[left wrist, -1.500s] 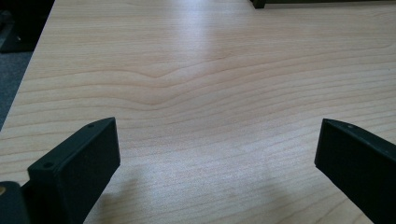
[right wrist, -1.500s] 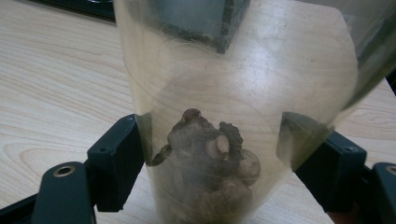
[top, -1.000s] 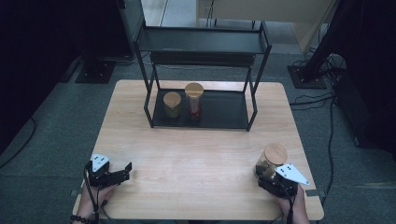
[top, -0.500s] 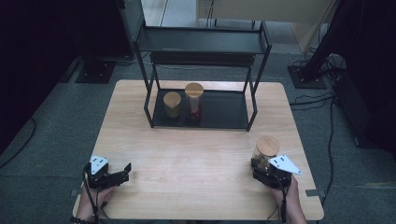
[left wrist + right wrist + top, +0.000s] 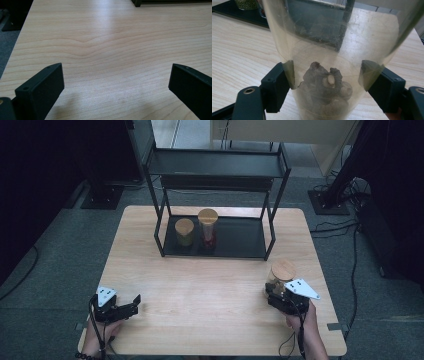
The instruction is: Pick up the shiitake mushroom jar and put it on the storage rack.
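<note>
Near the counter's (image 5: 210,285) right front edge, the right gripper (image 5: 278,292) has its jaws clamped on a clear jar (image 5: 329,57) with a wooden lid and dark lumps inside. At front left, the left gripper (image 5: 131,303) rests with its jaws wide apart over bare wood.

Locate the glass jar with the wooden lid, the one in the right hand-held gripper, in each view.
High view: the glass jar sits lower right, at the table's right edge, in front of the person's hand.
Right gripper view: it fills the centre, clamped between both jaws, dark dried pieces at its bottom.
Left gripper view: not in it.
Shared landmark: the black rack, behind the jar.
</note>
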A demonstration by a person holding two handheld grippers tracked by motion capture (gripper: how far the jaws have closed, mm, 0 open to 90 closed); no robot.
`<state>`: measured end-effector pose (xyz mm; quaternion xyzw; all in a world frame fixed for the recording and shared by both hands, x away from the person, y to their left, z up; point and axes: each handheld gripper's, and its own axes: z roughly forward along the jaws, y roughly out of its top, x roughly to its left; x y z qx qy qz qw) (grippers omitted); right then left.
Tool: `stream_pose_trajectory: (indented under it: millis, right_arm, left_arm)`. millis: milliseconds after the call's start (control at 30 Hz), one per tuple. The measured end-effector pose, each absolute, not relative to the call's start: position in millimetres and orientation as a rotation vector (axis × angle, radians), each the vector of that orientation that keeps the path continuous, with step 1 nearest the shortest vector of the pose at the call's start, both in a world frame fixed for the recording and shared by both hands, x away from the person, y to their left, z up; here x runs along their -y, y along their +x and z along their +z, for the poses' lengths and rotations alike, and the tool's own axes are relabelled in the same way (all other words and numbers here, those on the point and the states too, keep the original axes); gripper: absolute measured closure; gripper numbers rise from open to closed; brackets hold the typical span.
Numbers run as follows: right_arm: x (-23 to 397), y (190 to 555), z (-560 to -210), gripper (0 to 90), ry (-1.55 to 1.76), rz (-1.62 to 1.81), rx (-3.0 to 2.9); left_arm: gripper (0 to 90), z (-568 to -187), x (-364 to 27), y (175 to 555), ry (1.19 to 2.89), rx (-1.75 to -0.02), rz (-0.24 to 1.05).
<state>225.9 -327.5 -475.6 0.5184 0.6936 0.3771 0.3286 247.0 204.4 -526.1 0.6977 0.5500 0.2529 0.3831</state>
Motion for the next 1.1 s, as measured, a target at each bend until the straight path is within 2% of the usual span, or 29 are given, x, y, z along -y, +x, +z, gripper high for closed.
stream_pose_trajectory:
  millis: [1100]
  right_arm:
    - [301,266,-455,24.5,1.322,1.014,-1.842]
  left_arm:
    - [0.2,-526,-206,247,1.772,-1.402,0.628]
